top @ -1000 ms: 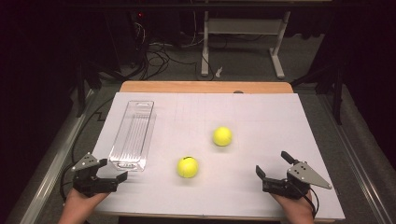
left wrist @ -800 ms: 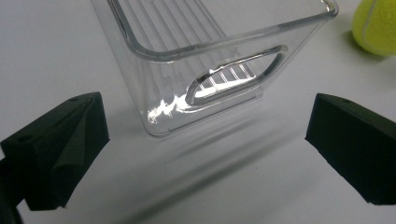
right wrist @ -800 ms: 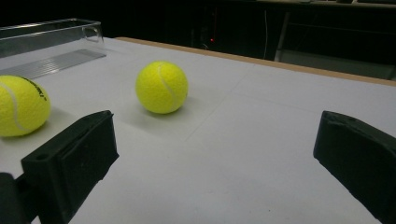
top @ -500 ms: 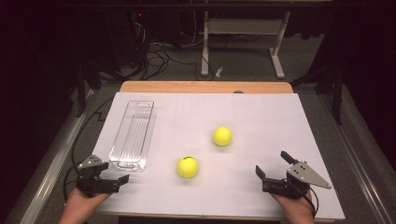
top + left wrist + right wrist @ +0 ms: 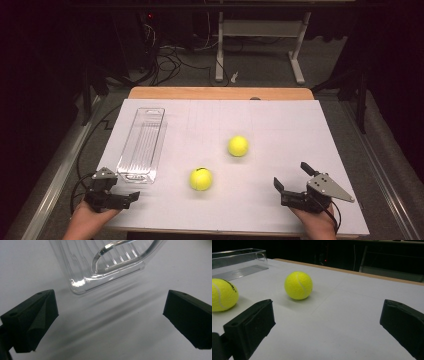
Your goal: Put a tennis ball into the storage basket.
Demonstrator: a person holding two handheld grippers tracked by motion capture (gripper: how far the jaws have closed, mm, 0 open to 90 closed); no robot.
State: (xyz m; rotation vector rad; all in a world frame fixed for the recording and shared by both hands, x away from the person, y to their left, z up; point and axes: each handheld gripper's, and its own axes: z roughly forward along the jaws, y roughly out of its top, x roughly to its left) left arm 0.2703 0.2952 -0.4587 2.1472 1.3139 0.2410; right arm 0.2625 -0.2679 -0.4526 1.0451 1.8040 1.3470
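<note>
Left gripper (image 5: 116,198), jaws wide, drawn back to seven o'clock off clear plastic tray (image 5: 142,145); right gripper (image 5: 294,184) wide, unmoved. Two tennis balls (image 5: 201,179) (image 5: 238,146) at centre, awaiting pickup.

Table (image 5: 280,112): wooden, mostly covered by a white sheet (image 5: 300,140)
Tray (image 5: 142,145): clear plastic, long, near the left edge
Balls: near ball (image 5: 201,179) and far ball (image 5: 238,146), yellow, mid-sheet, apart

Two yellow tennis balls (image 5: 201,179) (image 5: 238,146) with white seams, a clear ribbed tray (image 5: 142,145), white table (image 5: 280,130).
</note>
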